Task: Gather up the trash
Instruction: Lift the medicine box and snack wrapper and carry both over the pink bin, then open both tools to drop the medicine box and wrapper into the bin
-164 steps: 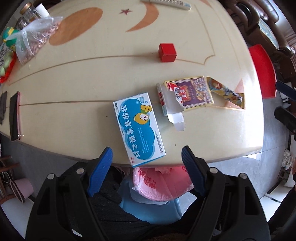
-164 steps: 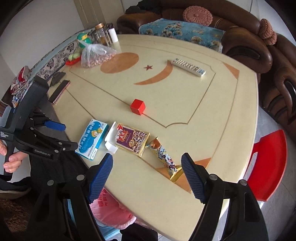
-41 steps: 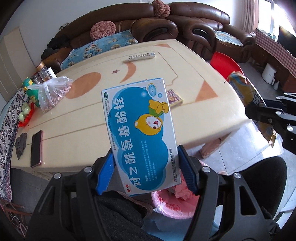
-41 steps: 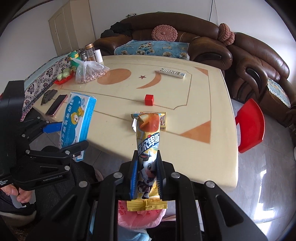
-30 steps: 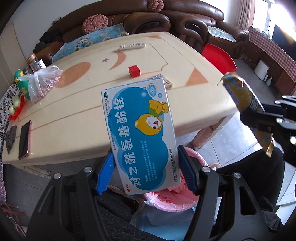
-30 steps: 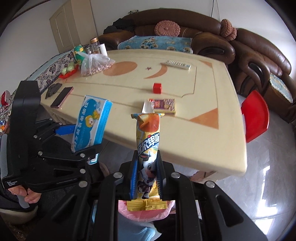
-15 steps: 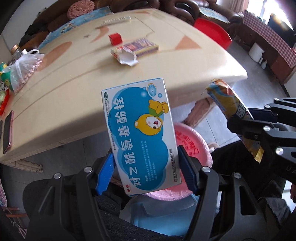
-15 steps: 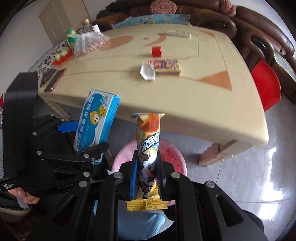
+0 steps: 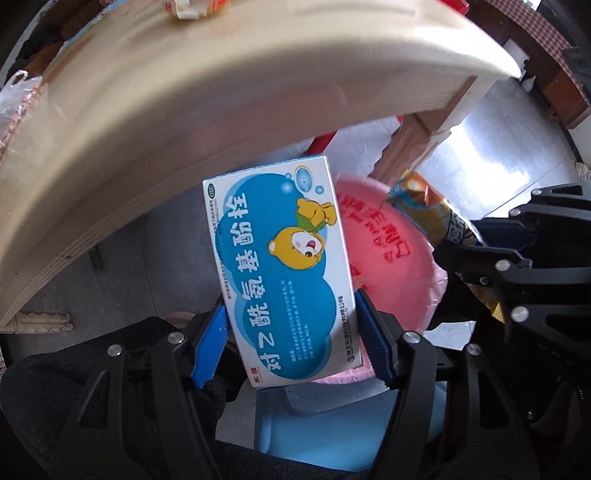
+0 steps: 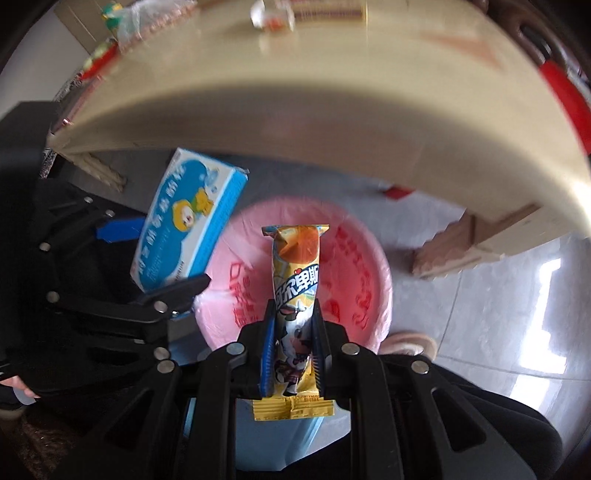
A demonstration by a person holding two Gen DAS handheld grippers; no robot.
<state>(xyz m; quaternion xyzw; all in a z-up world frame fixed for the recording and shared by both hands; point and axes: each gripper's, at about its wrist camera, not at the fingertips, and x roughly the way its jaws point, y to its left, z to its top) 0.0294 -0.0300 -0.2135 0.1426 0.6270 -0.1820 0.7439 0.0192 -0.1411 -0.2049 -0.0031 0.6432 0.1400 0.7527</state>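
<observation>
My left gripper (image 9: 291,325) is shut on a blue and white medicine box (image 9: 280,266) with a cartoon bear, held upright just left of and over the rim of a bin lined with a pink bag (image 9: 391,254). The right gripper (image 10: 293,321) is shut on a yellow snack wrapper (image 10: 295,291), which points into the pink-lined bin (image 10: 354,266) right below it. Each view shows the other tool: the box (image 10: 188,221) at left, the wrapper (image 9: 428,214) at right. Both hang below the table's edge.
The cream table's edge (image 9: 221,122) arches overhead, with a table leg (image 9: 417,140) beside the bin. A torn carton (image 10: 314,13) lies on the tabletop. Shiny floor tiles (image 10: 517,310) spread to the right. A light blue stool (image 9: 325,428) sits under the bin.
Both grippers have dropped from above the tabletop to below its edge and tipped downward. The pink-lined bin has come into full view beneath the box and the wrapper.
</observation>
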